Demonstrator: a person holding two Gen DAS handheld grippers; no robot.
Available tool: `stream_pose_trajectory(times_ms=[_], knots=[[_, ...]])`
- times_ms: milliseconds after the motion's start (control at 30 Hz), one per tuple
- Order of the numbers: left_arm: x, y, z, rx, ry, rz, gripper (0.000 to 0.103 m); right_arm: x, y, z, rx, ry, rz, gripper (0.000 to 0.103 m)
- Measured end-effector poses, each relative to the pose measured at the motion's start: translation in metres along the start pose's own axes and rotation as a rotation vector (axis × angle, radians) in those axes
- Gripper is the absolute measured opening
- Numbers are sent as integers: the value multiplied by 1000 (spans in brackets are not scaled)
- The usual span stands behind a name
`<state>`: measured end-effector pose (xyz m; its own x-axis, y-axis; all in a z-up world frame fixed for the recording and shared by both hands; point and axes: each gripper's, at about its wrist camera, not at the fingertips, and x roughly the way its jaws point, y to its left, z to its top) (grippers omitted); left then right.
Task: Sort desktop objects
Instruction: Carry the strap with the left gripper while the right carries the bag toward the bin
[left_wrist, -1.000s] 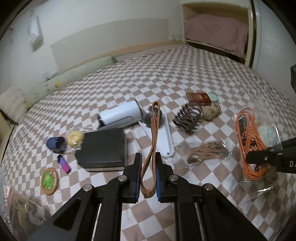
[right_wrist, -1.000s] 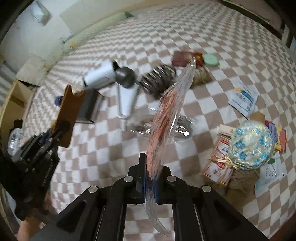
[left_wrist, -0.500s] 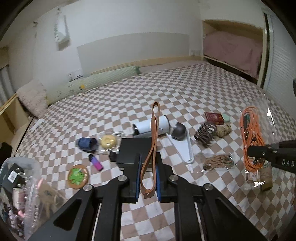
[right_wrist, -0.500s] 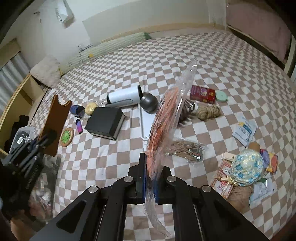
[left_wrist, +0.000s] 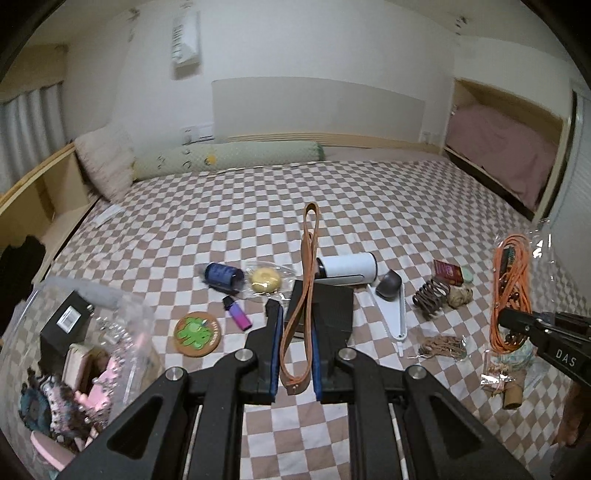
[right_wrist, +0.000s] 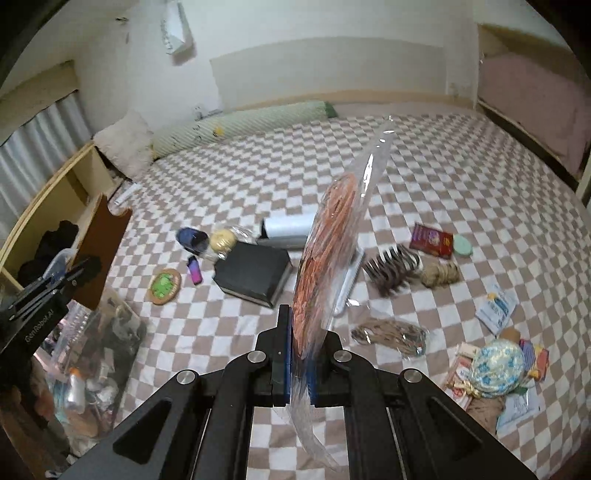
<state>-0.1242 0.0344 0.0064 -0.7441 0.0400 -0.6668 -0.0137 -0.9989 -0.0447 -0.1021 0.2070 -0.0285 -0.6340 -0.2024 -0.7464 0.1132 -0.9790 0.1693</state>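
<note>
The left hand-held gripper is pinched on a leather strap, its long axis running away along the fingers. The clear bin is seen near left, just beside it. The right hand-held gripper is clamped on a bagged orange cord, farther from that bin.

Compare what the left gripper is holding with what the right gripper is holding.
The left gripper holds a bare brown leather strap, folded into a narrow loop. The right gripper holds a coiled orange cord sealed in a clear bag. Both stand upright, lifted off the checkered bed.
</note>
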Motion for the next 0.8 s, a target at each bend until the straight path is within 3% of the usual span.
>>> stream_pose_trajectory(times_ms=[367, 800], knots=[[-34, 54, 2, -86, -42, 95, 14, -18, 64, 15, -90, -80, 55, 7], [-72, 123, -13, -140, -70, 203, 14, -8, 144, 20, -177, -83, 144, 7]])
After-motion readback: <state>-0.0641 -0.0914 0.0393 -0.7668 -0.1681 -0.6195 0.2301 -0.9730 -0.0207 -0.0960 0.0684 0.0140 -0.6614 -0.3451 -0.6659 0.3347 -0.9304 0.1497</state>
